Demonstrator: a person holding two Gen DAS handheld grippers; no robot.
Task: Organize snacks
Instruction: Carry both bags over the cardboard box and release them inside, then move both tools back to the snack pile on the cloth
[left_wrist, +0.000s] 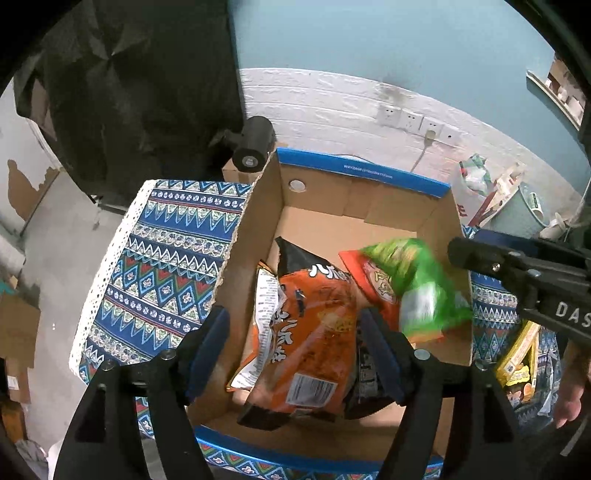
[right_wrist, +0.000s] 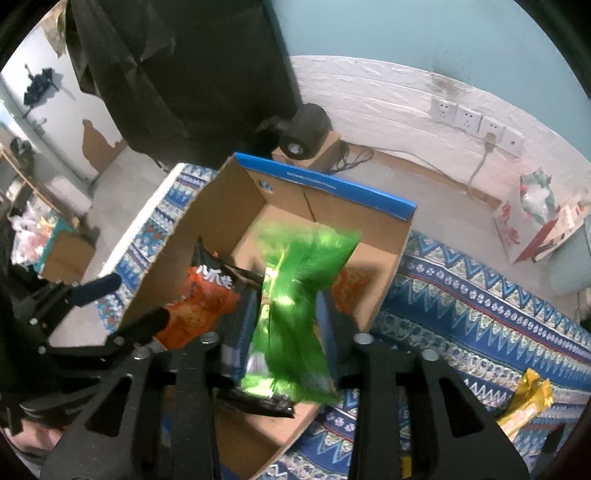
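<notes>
An open cardboard box (left_wrist: 255, 236) with blue rims stands on a patterned cloth; it also shows in the right wrist view (right_wrist: 221, 206). Inside lie an orange snack bag (left_wrist: 314, 332) and another orange bag (left_wrist: 373, 280). A green snack bag (left_wrist: 417, 284) is blurred with motion above the box, between the fingers of my right gripper (right_wrist: 286, 314), whose jaws stand apart; the bag (right_wrist: 295, 295) looks loose. My left gripper (left_wrist: 295, 343) is open and empty over the orange bag (right_wrist: 207, 302).
A yellow snack pack (left_wrist: 521, 362) lies on the blue patterned cloth (left_wrist: 166, 258) right of the box, also in the right wrist view (right_wrist: 528, 402). A black cylinder (left_wrist: 255, 144) sits behind the box. Wall sockets (left_wrist: 410, 122) and clutter line the wall.
</notes>
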